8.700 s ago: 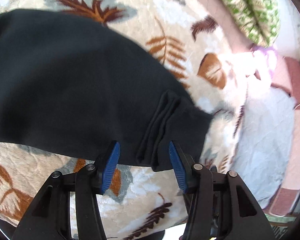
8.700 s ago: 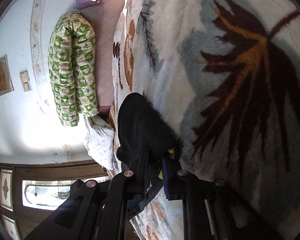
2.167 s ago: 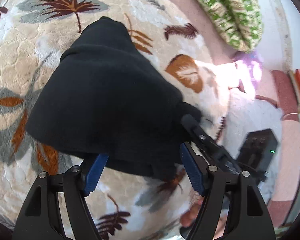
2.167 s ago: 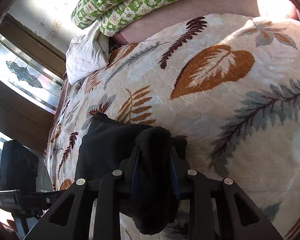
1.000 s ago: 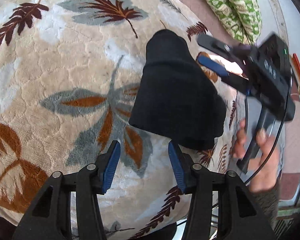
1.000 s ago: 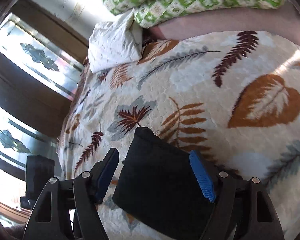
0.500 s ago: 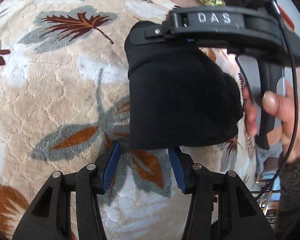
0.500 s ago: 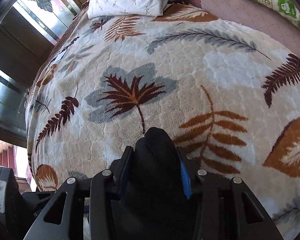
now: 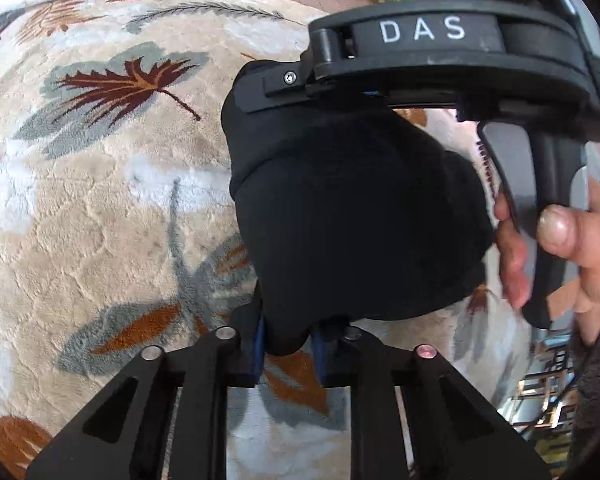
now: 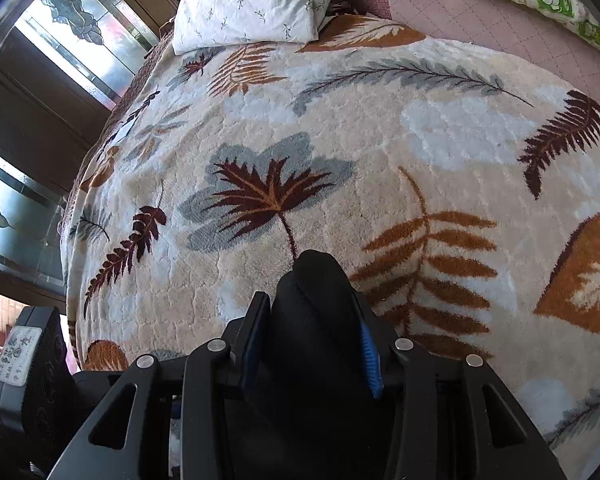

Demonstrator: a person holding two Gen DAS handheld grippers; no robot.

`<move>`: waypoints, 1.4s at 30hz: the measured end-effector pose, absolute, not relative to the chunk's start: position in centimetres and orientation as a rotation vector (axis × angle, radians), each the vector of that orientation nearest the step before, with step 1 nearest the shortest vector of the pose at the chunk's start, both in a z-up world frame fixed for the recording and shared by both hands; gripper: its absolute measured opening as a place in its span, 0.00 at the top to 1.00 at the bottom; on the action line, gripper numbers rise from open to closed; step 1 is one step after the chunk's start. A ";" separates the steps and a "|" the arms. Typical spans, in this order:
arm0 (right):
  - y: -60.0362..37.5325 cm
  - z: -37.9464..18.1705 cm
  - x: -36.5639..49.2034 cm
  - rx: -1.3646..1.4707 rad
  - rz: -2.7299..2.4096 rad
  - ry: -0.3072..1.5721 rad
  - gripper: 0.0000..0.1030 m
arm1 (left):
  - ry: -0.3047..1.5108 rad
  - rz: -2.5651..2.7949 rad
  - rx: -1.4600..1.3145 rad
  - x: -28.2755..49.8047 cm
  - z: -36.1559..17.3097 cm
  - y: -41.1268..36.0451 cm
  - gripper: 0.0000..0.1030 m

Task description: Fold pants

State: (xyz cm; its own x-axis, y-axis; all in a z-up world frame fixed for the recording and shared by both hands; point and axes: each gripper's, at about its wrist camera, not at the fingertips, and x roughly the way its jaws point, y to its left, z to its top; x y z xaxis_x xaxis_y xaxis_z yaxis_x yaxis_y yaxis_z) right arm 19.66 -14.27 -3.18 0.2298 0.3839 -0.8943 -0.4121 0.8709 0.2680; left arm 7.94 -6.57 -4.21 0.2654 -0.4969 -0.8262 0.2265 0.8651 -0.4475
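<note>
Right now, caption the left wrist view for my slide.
Both grippers clamp the folded black pants above the leaf-print blanket: left gripper near, right gripper far.

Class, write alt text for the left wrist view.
Left claw shut on folded black pants above a leaf-patterned blanket; the right claw grips the far edge, with a hand on its handle.
</note>
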 end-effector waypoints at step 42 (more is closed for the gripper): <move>-33.7 -5.5 10.6 0.641 0.320 1.091 0.15 | 1.372 -0.430 -0.401 13.0 -2.7 -6.6 0.37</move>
State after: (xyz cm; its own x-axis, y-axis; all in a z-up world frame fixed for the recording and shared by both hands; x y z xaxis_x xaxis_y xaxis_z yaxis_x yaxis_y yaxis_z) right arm 10.62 -33.73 -5.45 0.4405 0.5390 -0.7180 0.0665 0.7779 0.6248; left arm 12.96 -6.59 -2.73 0.1441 -0.5151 -0.8450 0.0595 0.8568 -0.5121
